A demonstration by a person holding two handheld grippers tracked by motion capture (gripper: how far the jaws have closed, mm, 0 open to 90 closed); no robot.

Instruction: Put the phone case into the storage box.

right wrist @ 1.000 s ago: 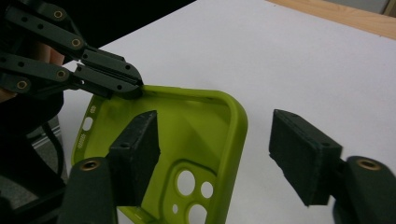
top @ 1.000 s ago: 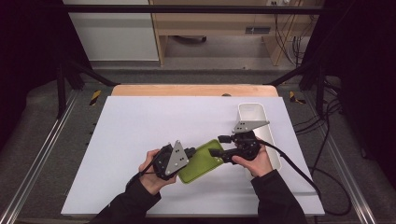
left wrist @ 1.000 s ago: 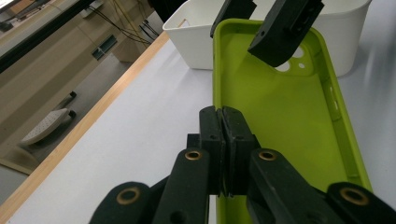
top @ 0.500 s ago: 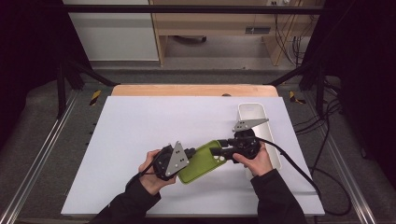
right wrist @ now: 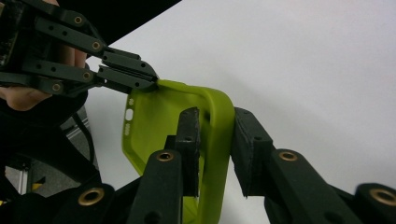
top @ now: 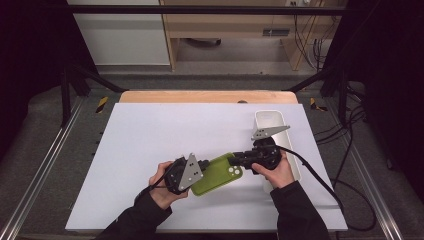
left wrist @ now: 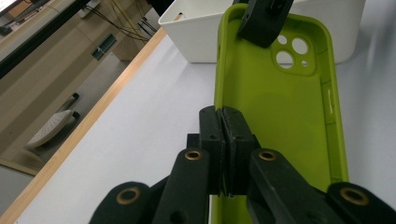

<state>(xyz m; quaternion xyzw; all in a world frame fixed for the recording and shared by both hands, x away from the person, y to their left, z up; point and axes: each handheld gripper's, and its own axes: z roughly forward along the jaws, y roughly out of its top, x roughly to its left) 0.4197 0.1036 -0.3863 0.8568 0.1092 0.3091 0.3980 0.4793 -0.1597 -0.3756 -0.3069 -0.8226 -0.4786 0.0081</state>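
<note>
Two grippers are sharing one green phone case (top: 217, 173) at lower centre of the high view, just above the bench (top: 150, 135). Left gripper (top: 204, 165) is hiding the case's near end, clamping its side wall tight. Right gripper (top: 233, 160) has just been closing and is pinching the camera-hole end. White bin (top: 270, 120) is sitting at right.

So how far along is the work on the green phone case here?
Done: left gripper is clamped on one end of the green phone case. In hand: right gripper has just been closing on the camera end's rim. Left: whatever follows; the white bin stands beside it.
</note>
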